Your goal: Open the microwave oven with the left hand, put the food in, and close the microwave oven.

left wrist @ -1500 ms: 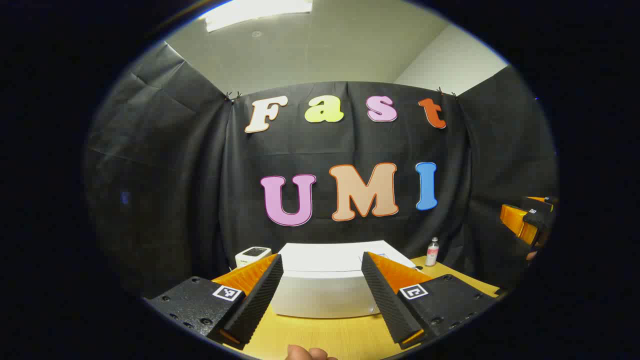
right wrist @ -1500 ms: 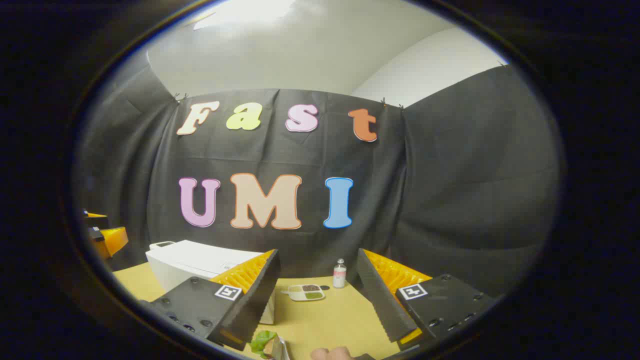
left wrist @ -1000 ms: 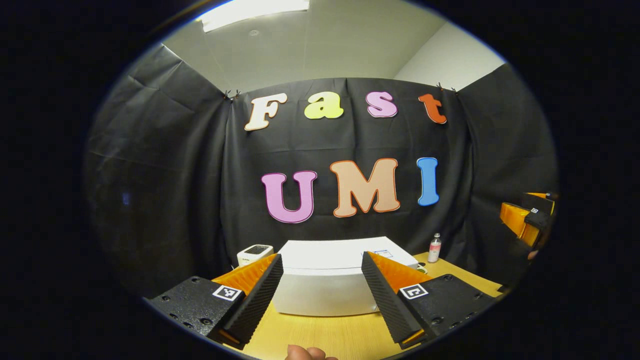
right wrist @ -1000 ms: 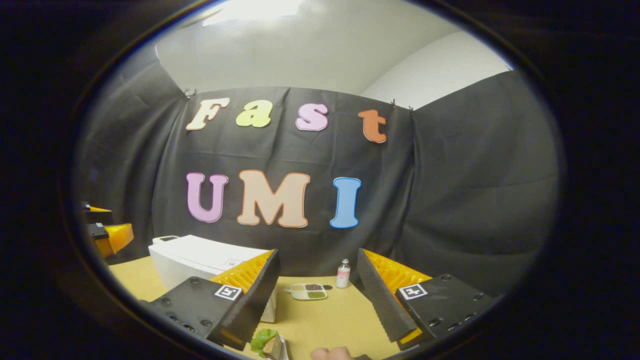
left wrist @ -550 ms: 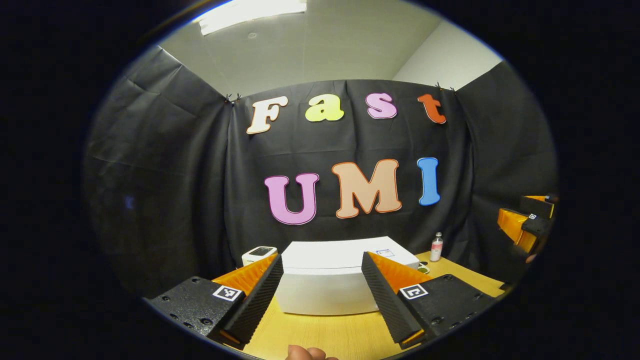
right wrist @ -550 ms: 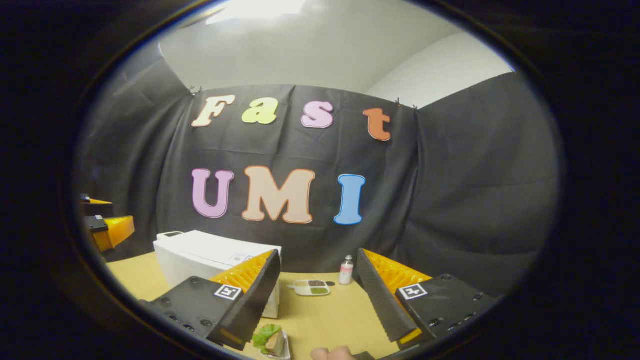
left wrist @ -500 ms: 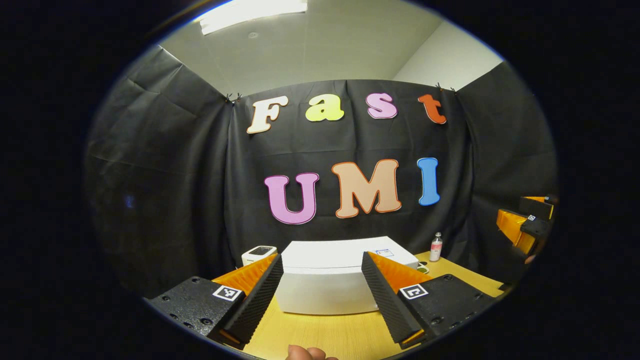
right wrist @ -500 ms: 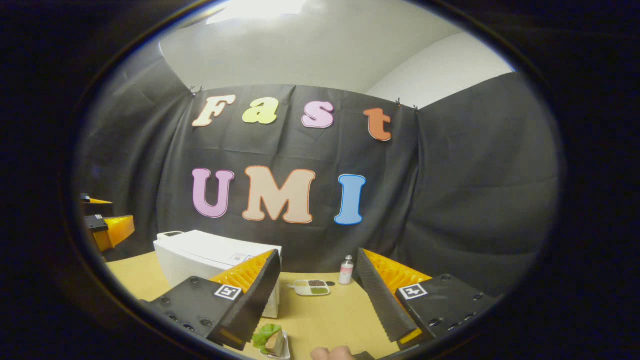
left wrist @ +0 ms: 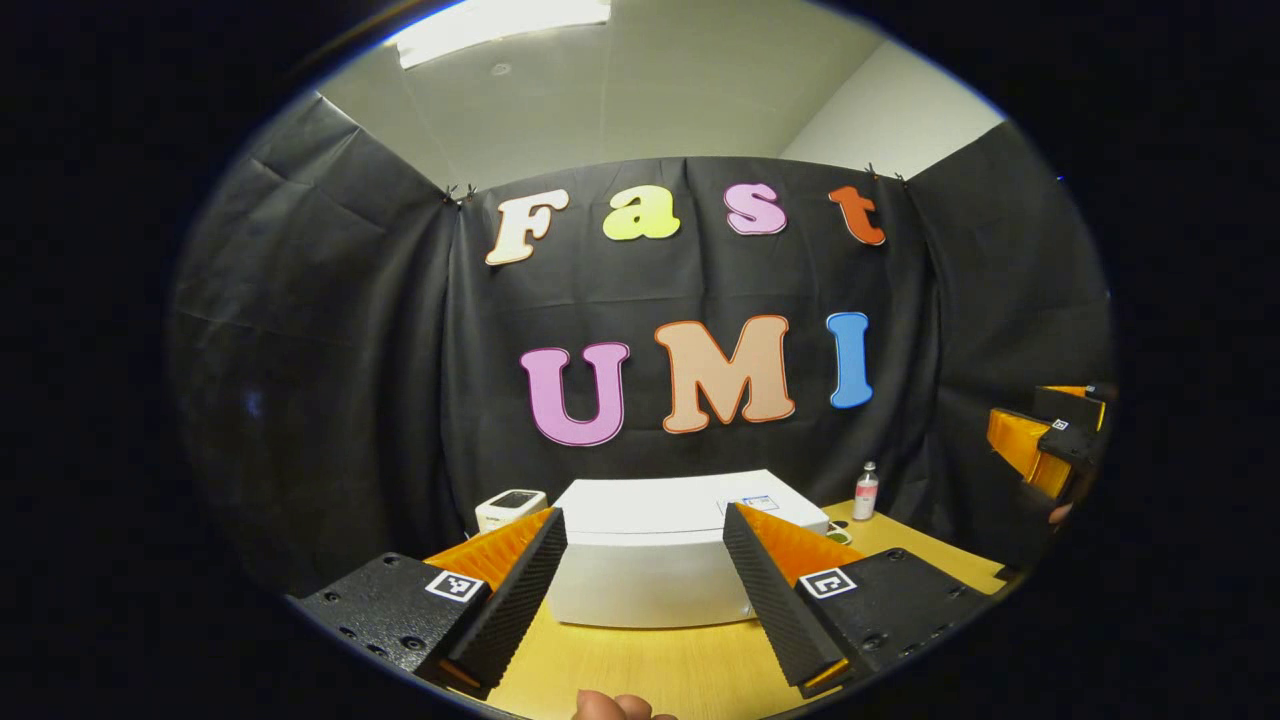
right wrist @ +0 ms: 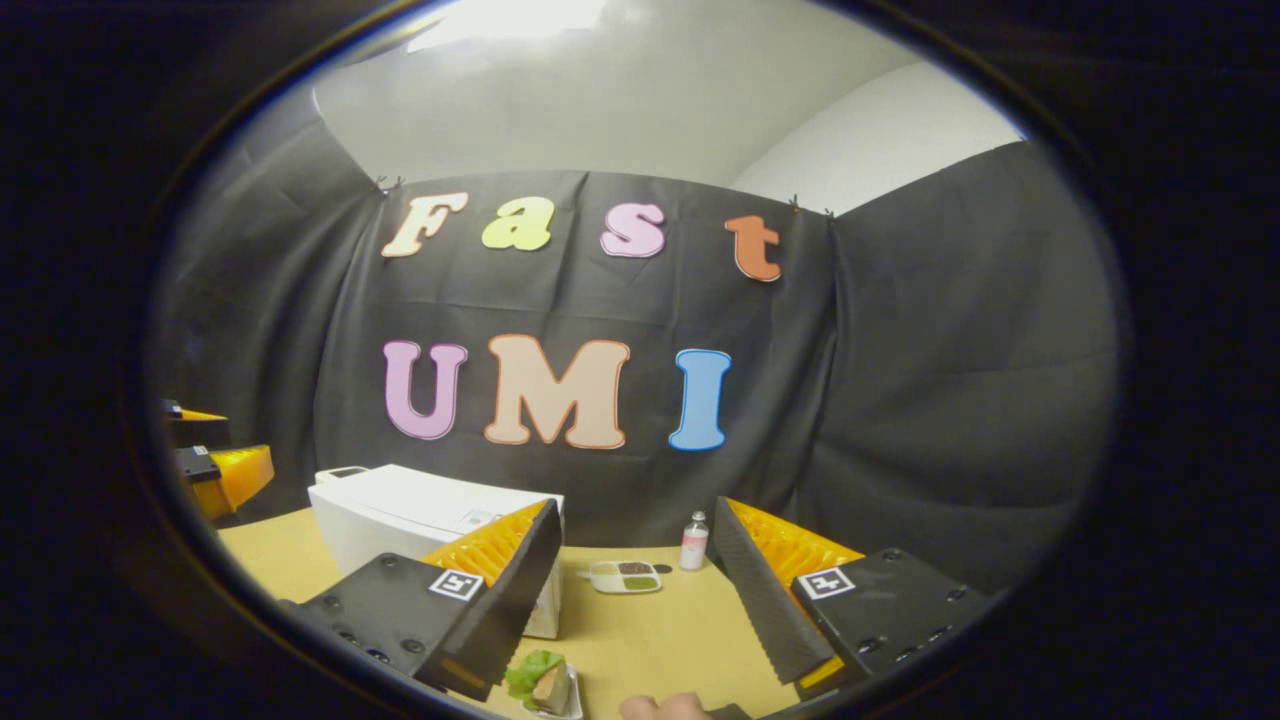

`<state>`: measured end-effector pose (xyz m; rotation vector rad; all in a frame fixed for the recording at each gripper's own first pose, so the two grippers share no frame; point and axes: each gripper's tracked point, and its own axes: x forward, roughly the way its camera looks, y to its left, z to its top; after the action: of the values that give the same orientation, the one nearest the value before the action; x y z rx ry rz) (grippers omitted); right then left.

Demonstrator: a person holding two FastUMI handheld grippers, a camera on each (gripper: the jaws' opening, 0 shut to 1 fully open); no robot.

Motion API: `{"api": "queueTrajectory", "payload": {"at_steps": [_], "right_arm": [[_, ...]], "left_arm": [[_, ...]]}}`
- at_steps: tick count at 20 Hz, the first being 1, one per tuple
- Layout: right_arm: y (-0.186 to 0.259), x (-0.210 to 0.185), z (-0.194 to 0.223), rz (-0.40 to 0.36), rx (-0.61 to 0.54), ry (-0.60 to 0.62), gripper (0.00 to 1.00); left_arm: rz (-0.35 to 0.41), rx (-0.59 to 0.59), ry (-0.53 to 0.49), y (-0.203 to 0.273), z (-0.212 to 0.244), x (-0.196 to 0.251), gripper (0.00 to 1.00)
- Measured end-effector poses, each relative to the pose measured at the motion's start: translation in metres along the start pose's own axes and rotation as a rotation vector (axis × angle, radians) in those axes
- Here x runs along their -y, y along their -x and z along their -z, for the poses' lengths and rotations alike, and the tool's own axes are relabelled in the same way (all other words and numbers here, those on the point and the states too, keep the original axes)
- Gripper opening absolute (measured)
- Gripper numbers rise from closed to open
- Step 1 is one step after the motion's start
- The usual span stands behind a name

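The white microwave oven [left wrist: 650,560] stands on the wooden table, its door closed, straight ahead of my left gripper [left wrist: 645,600], which is open and held short of it. In the right gripper view the microwave [right wrist: 420,525] sits to the left. Food, a sandwich with green lettuce on a small plate [right wrist: 545,685], lies low near the table's front. My right gripper [right wrist: 630,605] is open above the table with nothing between its fingers. The other gripper [right wrist: 225,470] shows at the far left edge.
A small divided dish [right wrist: 622,576] and a little bottle [right wrist: 692,540] stand at the back right of the table. A small white device [left wrist: 510,507] sits left of the microwave. The bottle [left wrist: 866,490] also shows right of the microwave. Black cloth walls enclose the table.
Both views have tipped slightly down and drifted; the microwave sits a little higher in view and the plate of food has come further into the right gripper view. Both grippers stay open.
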<state>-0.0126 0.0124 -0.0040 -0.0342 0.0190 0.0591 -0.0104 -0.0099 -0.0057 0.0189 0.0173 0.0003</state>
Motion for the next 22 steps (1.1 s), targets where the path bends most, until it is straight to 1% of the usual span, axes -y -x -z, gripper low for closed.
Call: {"api": "queueTrajectory", "payload": {"at_steps": [2, 6, 7, 9, 10, 14, 16, 18, 22], "right_arm": [[0.002, 0.004, -0.003, 0.005, 0.006, 0.007, 0.96], [0.005, 0.019, -0.009, 0.027, 0.013, 0.034, 0.97], [0.006, 0.026, -0.01, 0.037, 0.012, 0.043, 0.97], [0.011, 0.036, -0.011, 0.056, 0.006, 0.057, 0.96], [0.013, 0.041, -0.011, 0.063, -0.001, 0.061, 0.97], [0.026, 0.068, -0.009, 0.117, -0.025, 0.1, 0.96], [0.034, 0.08, -0.01, 0.144, -0.036, 0.123, 0.96], [0.042, 0.091, -0.011, 0.173, -0.041, 0.142, 0.96], [0.061, 0.117, 0.0, 0.238, -0.091, 0.132, 0.96]], "left_arm": [[0.011, -0.008, 0.008, -0.009, 0.006, 0.005, 0.99], [0.041, -0.047, 0.037, -0.027, 0.034, 0.022, 0.99], [0.06, -0.053, 0.052, -0.035, 0.042, 0.03, 0.99], [0.129, -0.067, 0.098, -0.047, 0.062, 0.055, 0.99], [0.151, -0.067, 0.117, -0.055, 0.071, 0.062, 0.99], [0.177, -0.09, 0.11, -0.09, 0.11, 0.084, 0.99], [0.186, -0.129, 0.108, -0.105, 0.139, 0.096, 0.99], [0.177, -0.192, 0.102, -0.117, 0.172, 0.103, 1.0], [0.184, -0.312, 0.079, -0.129, 0.229, 0.118, 1.0]]}}
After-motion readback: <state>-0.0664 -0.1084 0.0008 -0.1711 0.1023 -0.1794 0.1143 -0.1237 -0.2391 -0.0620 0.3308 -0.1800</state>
